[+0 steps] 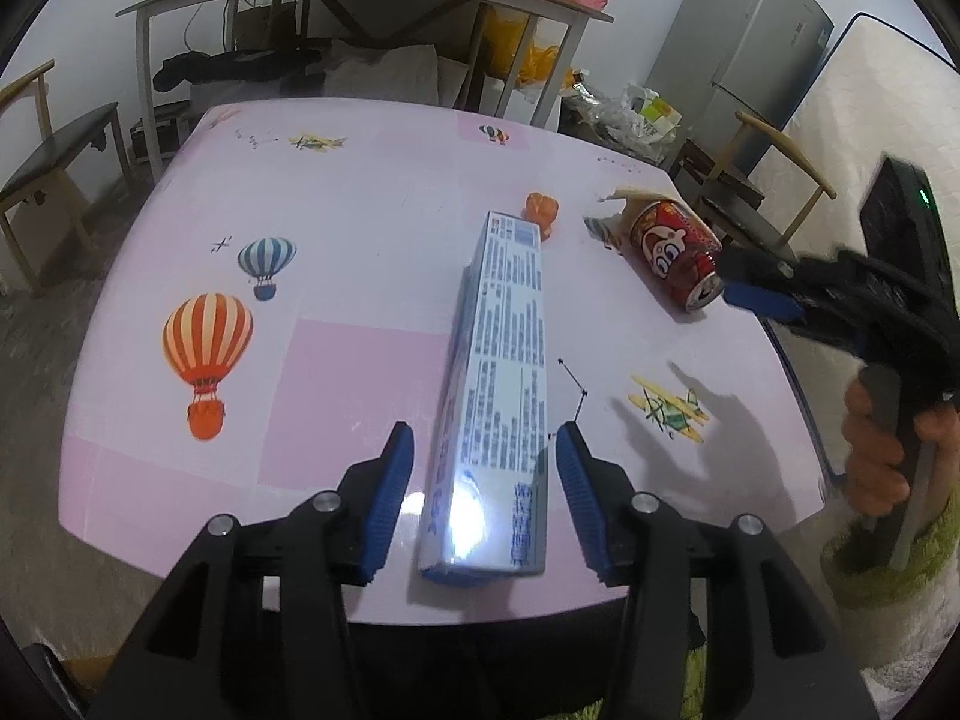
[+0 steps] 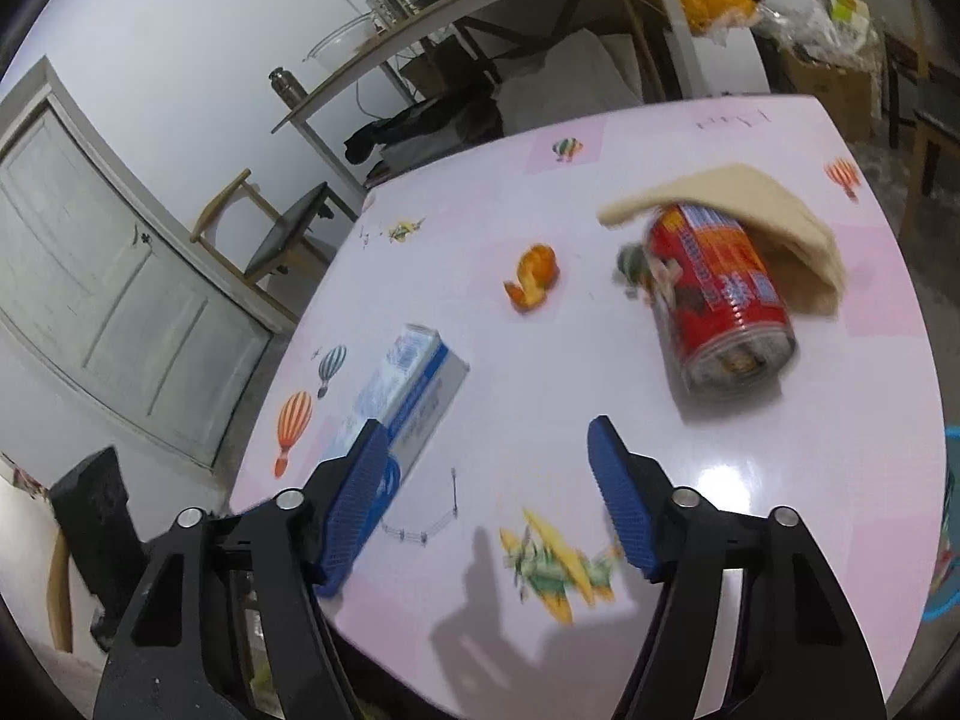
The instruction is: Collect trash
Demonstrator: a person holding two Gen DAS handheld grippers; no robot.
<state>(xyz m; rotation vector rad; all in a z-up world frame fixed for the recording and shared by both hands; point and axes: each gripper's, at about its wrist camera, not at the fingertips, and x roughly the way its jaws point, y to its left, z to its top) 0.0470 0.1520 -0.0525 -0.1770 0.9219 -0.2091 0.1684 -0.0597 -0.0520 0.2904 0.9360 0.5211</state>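
The left tool (image 1: pixel 483 480) is spread wide and grips nothing. The long box (image 1: pixel 501 408) lies flat on the table (image 1: pixel 360 240) with its near end between the two blue pads (image 1: pixel 393 495); a gap shows on each side, so neither pad touches it. The long axis of the box runs straight ahead of the tool, nearly parallel to the fingers, and its far end points at the orange peel (image 1: pixel 540 213). The pads therefore face the two long sides of the box, and a grasp across its narrow width appears possible without rotating the wrist. Judged from this alignment, the box is the left tool's target.

The right tool (image 2: pixel 486 498) is also released and empty. The red can (image 2: pixel 717 306) lies on its side ahead of it and slightly to its right, well apart from the fingertips. The open end of the can faces back toward the tool, so its long axis runs roughly along the approach line. A tan sheet (image 2: pixel 780 222) drapes over the far side of the can. The right wrist view is blurred, so fine contact there cannot be judged.

The box lies to the left of the right tool, beside its left pad (image 2: pixel 354 504), and the left tool is the nearer to it. The can is nearer the right tool.
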